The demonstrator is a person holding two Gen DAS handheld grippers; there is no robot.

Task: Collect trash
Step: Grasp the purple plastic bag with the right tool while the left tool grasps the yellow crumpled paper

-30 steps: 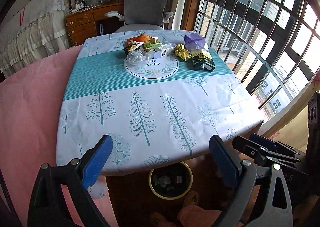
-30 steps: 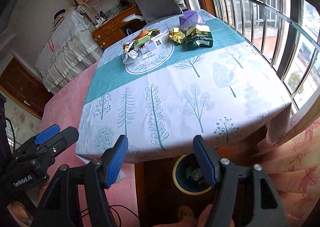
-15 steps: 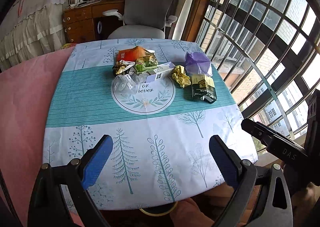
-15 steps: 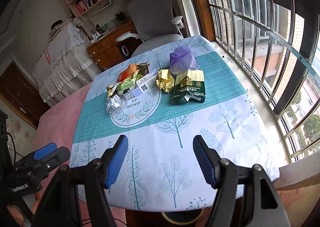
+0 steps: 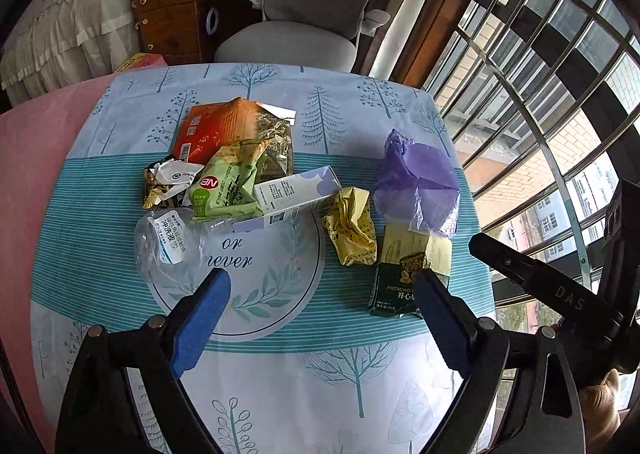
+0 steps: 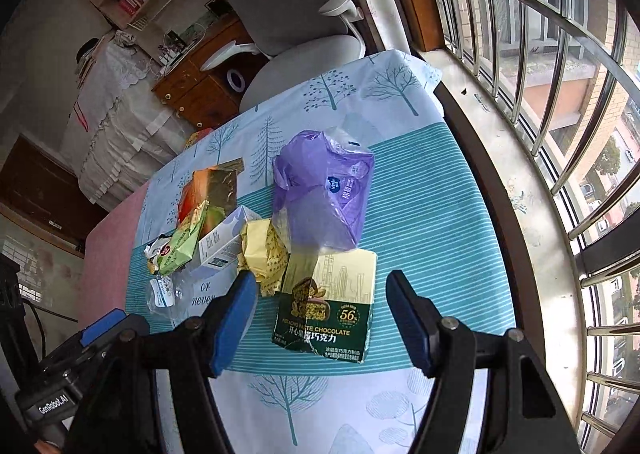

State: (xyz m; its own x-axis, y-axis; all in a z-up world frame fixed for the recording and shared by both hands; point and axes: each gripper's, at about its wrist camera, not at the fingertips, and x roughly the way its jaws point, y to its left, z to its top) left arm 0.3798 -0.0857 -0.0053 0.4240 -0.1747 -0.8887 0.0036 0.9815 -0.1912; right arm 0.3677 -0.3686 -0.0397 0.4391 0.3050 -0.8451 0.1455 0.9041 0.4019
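Note:
A pile of trash lies mid-table on the tree-print cloth (image 5: 280,386): an orange packet (image 5: 212,126), a green snack wrapper (image 5: 226,186), a white box (image 5: 296,194), a crumpled yellow wrapper (image 5: 352,230), a purple plastic bag (image 5: 416,182), a clear bag (image 5: 168,246) and a green chocolate pack (image 5: 400,282). My left gripper (image 5: 322,282) hovers above the cloth's round print, jaws wide and closing, nothing between them. My right gripper (image 6: 320,280) stands open over the chocolate pack (image 6: 328,306), in front of the purple bag (image 6: 324,198), not touching either.
A grey office chair (image 5: 304,14) stands behind the table, with a wooden desk (image 5: 172,22) beyond it. Barred windows (image 5: 540,54) run along the right side. A pink cover (image 5: 32,158) lies to the left of the cloth.
Both grippers have travelled forward from the table's near edge to just short of the trash pile. The bin under the table has dropped out of view.

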